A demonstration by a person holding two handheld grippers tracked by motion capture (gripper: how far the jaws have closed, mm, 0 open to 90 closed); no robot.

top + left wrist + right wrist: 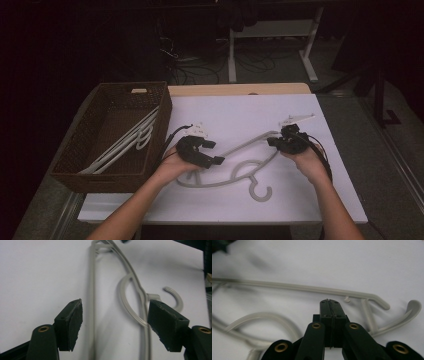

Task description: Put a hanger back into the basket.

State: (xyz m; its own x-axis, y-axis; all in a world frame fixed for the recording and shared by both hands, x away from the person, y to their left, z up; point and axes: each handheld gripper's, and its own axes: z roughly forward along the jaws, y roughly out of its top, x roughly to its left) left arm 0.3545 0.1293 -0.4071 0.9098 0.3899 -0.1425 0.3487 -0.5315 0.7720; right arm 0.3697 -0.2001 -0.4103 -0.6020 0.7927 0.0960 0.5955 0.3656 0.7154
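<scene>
Left tool (pixel 212 152) open above hanger (pixel 235 167), nothing gripped. Right tool (pixel 275 141) closed, empty. Advice: straddle one hanger bar squarely, clamp, lift level toward basket (pixel 107 177) at left.

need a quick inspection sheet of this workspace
surface: white board on a table, wooden edge at the far side
job's things: grey hanger lying flat on the board, hook toward the person; more hangers in the wicker basket at the left
clutter: nothing seen
grippers: left gripper open, over the hanger's bars, pads not touching; right gripper shut on nothing, jaws pressed together by the hanger's end
cables: black cable trailing from the left gripper; another along the right wrist
surroundings: dark room, white desk frame and floor cables behind
</scene>
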